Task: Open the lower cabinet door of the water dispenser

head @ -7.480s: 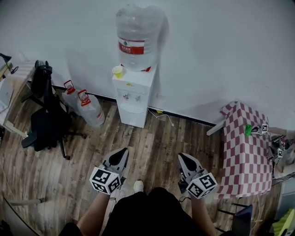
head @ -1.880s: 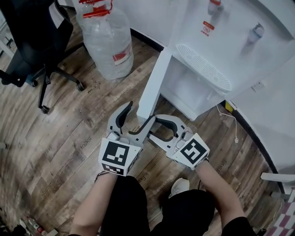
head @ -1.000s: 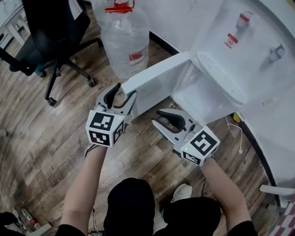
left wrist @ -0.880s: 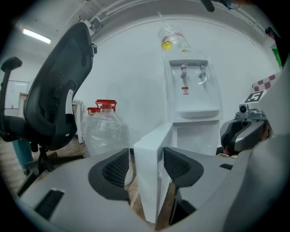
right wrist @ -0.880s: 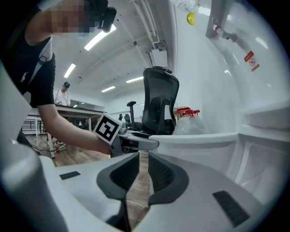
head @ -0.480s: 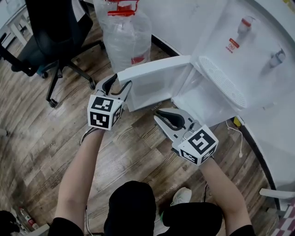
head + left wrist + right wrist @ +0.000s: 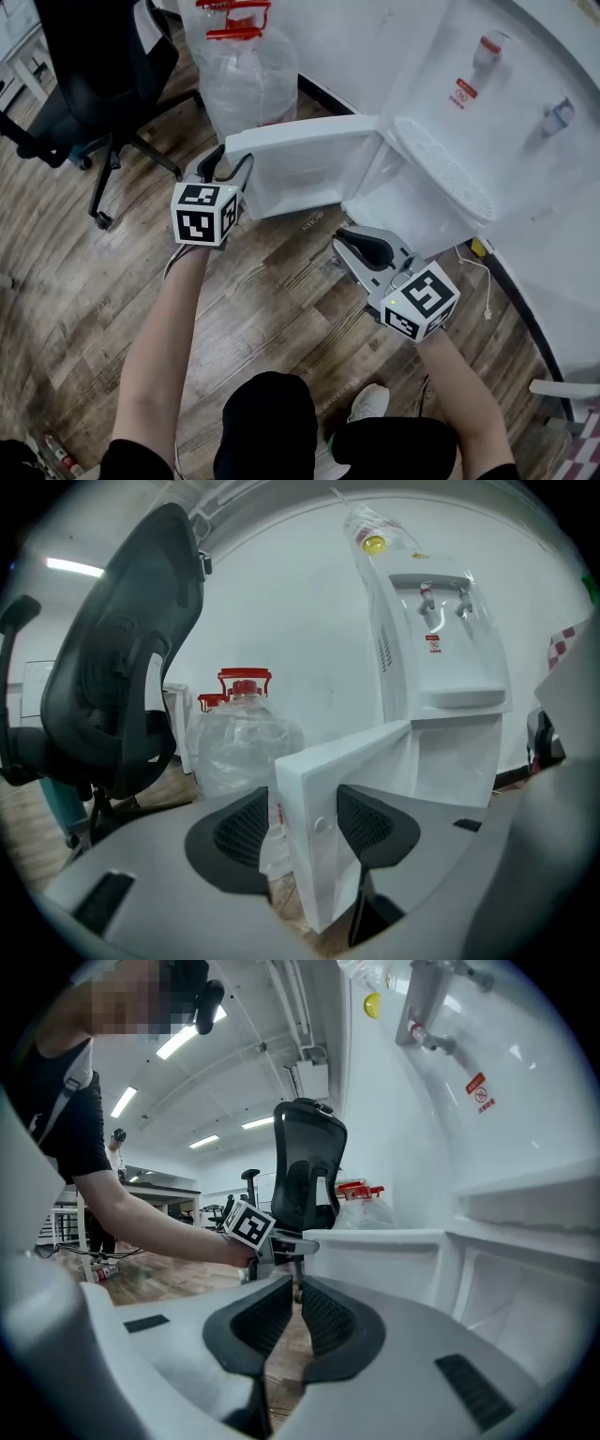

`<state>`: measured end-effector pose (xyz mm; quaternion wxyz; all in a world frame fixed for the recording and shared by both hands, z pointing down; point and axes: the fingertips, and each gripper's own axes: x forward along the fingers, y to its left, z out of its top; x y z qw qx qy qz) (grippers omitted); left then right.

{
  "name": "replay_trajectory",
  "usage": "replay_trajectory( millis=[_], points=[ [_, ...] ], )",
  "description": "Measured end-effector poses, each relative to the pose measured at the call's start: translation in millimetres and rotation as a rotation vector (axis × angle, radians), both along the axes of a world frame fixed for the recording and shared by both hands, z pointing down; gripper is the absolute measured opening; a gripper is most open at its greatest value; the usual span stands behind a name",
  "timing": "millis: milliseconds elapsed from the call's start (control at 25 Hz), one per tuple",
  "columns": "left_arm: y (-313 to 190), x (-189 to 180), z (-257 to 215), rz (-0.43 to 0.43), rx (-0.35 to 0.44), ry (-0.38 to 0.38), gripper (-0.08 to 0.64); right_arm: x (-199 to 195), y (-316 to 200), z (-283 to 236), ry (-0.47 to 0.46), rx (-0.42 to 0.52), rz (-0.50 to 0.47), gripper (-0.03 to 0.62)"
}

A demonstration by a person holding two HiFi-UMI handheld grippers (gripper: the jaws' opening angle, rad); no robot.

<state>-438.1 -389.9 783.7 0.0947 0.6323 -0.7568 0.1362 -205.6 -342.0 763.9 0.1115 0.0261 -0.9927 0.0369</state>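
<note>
The white water dispenser [image 7: 487,103] stands at the upper right. Its lower cabinet door [image 7: 300,164] is swung wide open to the left, and the bare white compartment [image 7: 412,202] behind it shows. My left gripper [image 7: 228,161] is shut on the door's free edge. In the left gripper view that edge [image 7: 305,789] sits between the two dark pads. My right gripper [image 7: 345,239] hovers over the floor in front of the compartment. Its jaws have just been closing and now stand almost together with nothing between them [image 7: 298,1312].
A black office chair [image 7: 84,66] stands at the upper left on the wooden floor. Large clear water bottles with red caps [image 7: 248,70] stand just behind the open door. A thin cable [image 7: 483,281] lies on the floor by the dispenser's right side.
The door has swung further open to the left, with my left gripper on its edge. My right gripper's jaws have closed and it has drawn back to the right.
</note>
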Motion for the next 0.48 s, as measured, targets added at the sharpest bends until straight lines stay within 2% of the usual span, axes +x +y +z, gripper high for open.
replay_trajectory(
  millis=[280, 480],
  points=[
    [-6.1, -5.8, 5.0, -0.024, -0.002, 0.029, 0.238, 26.3, -10.9, 4.0, 0.021, -0.005, 0.037, 0.046],
    [1.1, 0.0, 8.4, -0.017, -0.012, 0.017, 0.239, 36.8, -23.2, 4.0, -0.015, -0.045, 0.078, 0.046]
  ],
)
